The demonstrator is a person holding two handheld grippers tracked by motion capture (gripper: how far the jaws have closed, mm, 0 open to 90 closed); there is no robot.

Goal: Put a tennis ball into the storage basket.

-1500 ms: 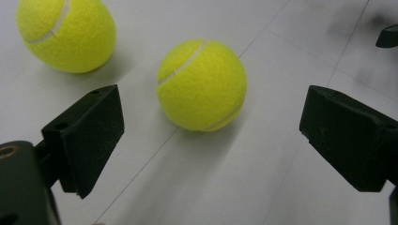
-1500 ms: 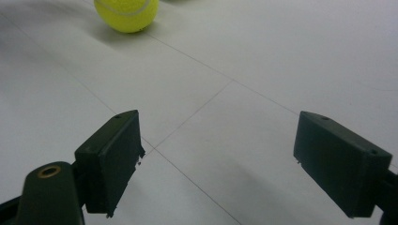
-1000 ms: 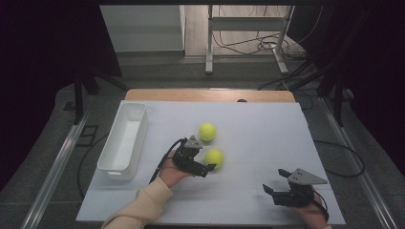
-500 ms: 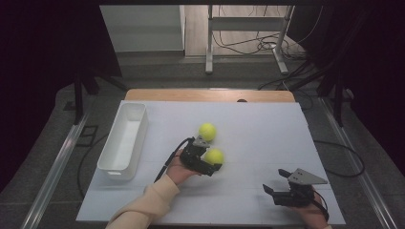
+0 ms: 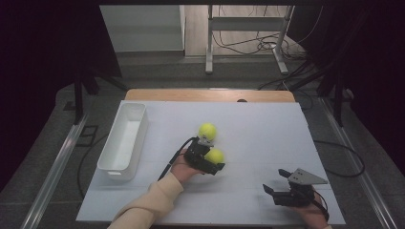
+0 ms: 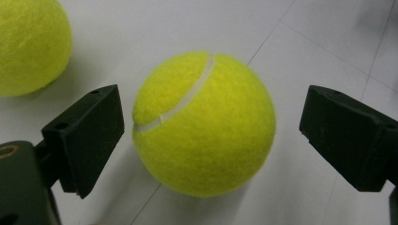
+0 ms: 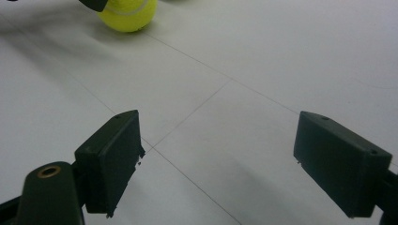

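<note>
Unmarked tennis ball between spread left tongs — no legible writing.

The table has a white top with thin seam lines and a wooden edge along its far side. Beyond the far edge stands a metal frame on a grey floor, with loose cables around its feet. Dark curtains hang left and right of the table. Metal rails run along the floor on both sides.
</note>
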